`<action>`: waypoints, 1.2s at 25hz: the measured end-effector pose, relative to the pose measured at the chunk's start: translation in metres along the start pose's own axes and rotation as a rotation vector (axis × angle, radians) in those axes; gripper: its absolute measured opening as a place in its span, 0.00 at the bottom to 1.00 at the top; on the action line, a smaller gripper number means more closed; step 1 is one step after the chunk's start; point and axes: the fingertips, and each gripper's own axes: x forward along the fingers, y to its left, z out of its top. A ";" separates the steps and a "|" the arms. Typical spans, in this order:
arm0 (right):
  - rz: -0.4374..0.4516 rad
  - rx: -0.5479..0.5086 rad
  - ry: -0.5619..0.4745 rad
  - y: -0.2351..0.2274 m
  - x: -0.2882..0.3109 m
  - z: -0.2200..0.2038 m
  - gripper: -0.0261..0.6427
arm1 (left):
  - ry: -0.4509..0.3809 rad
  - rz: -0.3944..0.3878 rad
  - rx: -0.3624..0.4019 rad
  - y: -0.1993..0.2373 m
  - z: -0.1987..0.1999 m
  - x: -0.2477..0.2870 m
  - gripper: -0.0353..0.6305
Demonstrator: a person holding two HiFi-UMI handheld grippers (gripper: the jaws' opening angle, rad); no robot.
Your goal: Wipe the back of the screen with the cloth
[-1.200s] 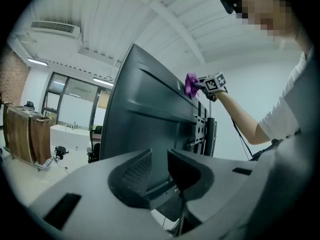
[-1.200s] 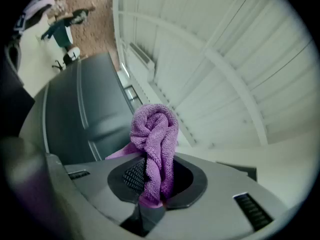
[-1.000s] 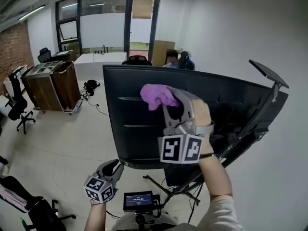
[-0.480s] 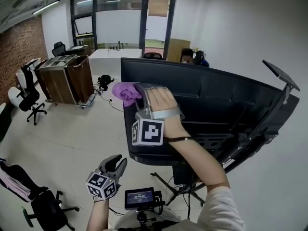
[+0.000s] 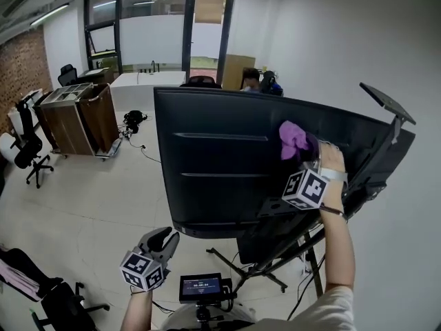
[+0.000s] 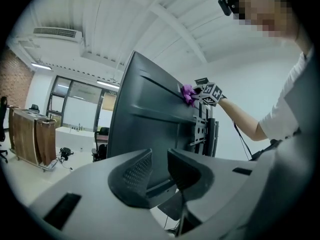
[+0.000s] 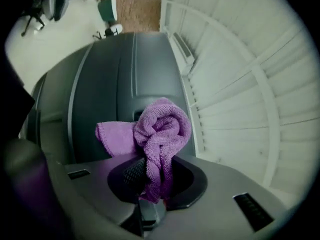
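The dark back of a large curved screen (image 5: 220,164) stands on a stand in the head view. My right gripper (image 5: 303,158) is shut on a bunched purple cloth (image 5: 294,140), (image 7: 157,134), which presses on the upper right part of the screen's back (image 7: 125,79). In the left gripper view the cloth (image 6: 188,92) shows small against the screen (image 6: 145,119). My left gripper (image 5: 162,241) hangs low below the screen's bottom edge, its jaws a little apart with nothing between them (image 6: 159,170).
The screen's black stand and bracket (image 5: 303,233) reach down to the right. A small display on a tripod (image 5: 201,287) sits below. Wooden cabinets (image 5: 76,119) and office chairs (image 5: 27,150) stand on the left floor. A white wall lies at right.
My right gripper has carried the cloth from the screen's upper left edge across to its upper right part. The left gripper has stayed low.
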 end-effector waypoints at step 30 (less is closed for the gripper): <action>0.040 -0.127 -0.340 0.065 -0.037 0.171 0.11 | 0.013 0.065 -0.047 0.005 -0.023 -0.040 0.20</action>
